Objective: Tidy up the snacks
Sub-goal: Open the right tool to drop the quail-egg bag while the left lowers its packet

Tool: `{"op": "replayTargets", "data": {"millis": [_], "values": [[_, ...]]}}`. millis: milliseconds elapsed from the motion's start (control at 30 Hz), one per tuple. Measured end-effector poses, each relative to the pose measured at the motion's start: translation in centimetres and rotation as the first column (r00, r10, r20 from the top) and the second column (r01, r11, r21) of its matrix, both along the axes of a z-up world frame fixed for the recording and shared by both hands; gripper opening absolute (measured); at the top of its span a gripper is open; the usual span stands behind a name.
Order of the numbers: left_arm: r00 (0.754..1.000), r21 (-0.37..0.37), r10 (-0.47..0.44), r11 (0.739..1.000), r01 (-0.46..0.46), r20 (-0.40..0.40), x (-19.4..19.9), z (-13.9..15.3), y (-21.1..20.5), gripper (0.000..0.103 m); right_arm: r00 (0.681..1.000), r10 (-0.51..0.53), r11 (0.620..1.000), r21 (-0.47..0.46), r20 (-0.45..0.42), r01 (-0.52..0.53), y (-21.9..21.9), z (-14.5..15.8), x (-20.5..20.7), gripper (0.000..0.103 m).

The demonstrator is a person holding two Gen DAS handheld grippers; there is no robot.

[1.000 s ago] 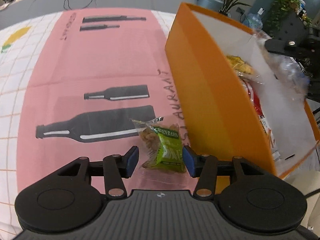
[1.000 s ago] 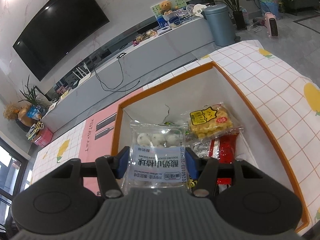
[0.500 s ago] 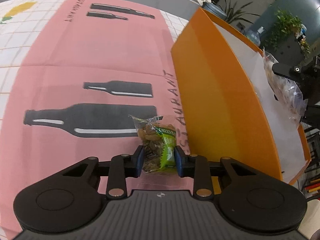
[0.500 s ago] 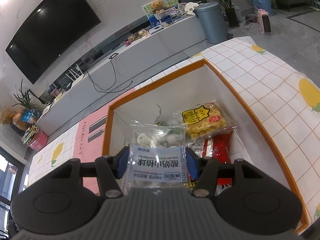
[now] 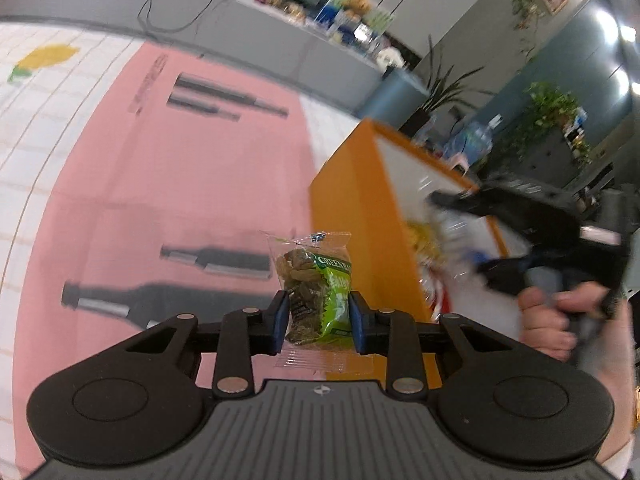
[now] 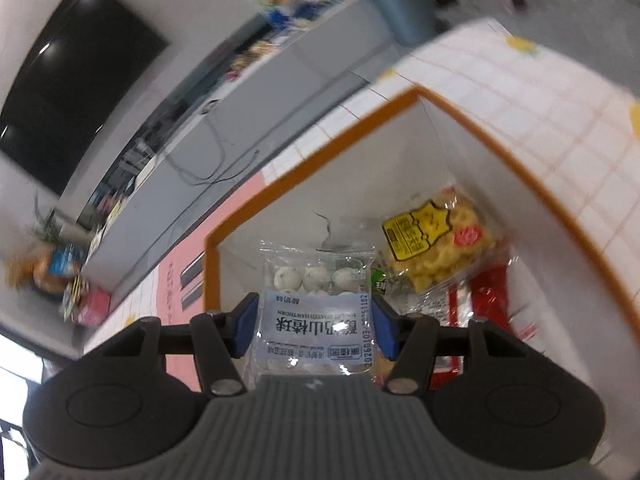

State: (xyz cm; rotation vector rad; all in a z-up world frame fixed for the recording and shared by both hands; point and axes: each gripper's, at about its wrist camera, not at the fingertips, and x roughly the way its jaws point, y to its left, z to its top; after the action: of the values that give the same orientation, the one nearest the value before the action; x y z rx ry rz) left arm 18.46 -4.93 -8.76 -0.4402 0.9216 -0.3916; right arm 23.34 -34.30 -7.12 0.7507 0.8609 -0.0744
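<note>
Above the pink bench cover, left tool is gripping a green raisin packet; right tool is clenching a clear yogurt-ball pouch over the orange box. Advisable: releasing low inside, beside packed snacks.

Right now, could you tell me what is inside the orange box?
The orange box holds a yellow snack bag and a red packet partly beneath it. The white-ball pack in the right gripper hides whatever lies below.
</note>
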Motion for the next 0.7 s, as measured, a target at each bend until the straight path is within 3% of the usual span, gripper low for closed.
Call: {"op": "replayTargets", "data": {"millis": [167,333,433,500,533,600,700], "values": [[0.999,-0.021,-0.005,1.000,0.006,0.035,0.6,1.2,-0.5,0.034,0.992,-0.121,0.992,0.030,-0.043,0.122,0.0,-1.1,1.5,0.057],[0.999,-0.039,-0.009,0.999,0.010,0.041,0.9,1.2,-0.4,0.034,0.962,-0.267,0.958,0.088,-0.057,0.272,-0.2,-1.8,1.9,0.058],[0.999,-0.049,-0.007,0.999,0.009,0.041,0.7,1.0,-0.1,0.034,0.950,-0.305,0.947,0.087,-0.060,0.309,0.4,-1.9,2.4,0.059],[0.999,-0.049,-0.006,0.999,0.008,0.047,0.7,1.0,0.1,0.034,0.951,-0.302,0.947,0.097,-0.064,0.307,0.8,-2.1,2.9,0.066],[0.999,-0.047,-0.006,0.999,0.008,0.048,0.8,0.9,0.2,0.034,0.957,-0.280,0.951,0.119,-0.071,0.287,0.9,-2.3,3.2,0.079],[0.999,-0.049,0.000,0.999,0.001,0.035,0.9,0.6,0.5,0.034,0.966,-0.247,0.944,0.207,-0.077,0.258,0.7,-2.8,3.2,0.095],[1.000,-0.047,0.010,0.999,-0.009,0.022,0.8,0.5,1.1,0.034,0.970,-0.239,0.948,0.205,-0.039,0.242,0.3,-1.8,2.1,0.094]]}}
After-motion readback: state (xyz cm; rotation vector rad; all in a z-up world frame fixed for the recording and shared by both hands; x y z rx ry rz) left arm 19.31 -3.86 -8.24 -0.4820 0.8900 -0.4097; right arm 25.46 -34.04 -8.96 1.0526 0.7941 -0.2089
